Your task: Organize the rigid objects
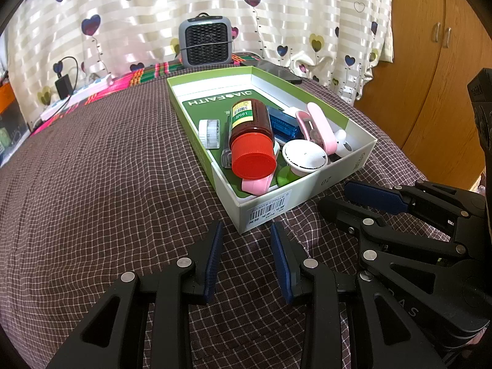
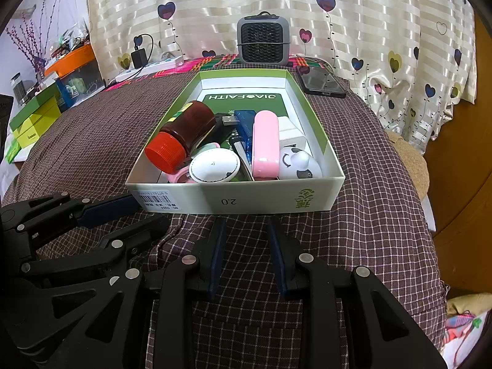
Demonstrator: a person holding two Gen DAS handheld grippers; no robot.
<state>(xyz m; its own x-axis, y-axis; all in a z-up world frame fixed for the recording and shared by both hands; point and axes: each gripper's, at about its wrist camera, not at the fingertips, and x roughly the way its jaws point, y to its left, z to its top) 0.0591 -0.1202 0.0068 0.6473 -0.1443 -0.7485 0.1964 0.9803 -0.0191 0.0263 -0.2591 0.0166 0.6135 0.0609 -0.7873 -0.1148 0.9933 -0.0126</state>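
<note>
A green-and-white cardboard box (image 1: 356, 160) (image 2: 335, 166) sits on the checked cloth. It holds several small things: a brown bottle with a red cap (image 1: 250, 135) (image 2: 181, 135), a white round disc (image 1: 304, 155) (image 2: 214, 166), a pink oblong case (image 1: 321, 126) (image 2: 266, 141), a blue translucent piece (image 1: 283, 124) (image 2: 246, 129) and a white panda-faced piece (image 2: 298, 163). My left gripper (image 1: 246, 233) is open and empty just before the box's near corner. My right gripper (image 2: 246, 230) is open and empty before the box's front wall. Each shows in the other's view: the right (image 1: 353, 200), the left (image 2: 144, 212).
A grey mini heater (image 1: 205, 41) (image 2: 263, 38) stands behind the box by the heart-print curtain. A black phone (image 2: 321, 83) lies at the back right. A power strip with a charger (image 2: 138, 61) and green boxes (image 2: 33, 117) are at the left. A wooden cabinet (image 1: 430, 61) is to the right.
</note>
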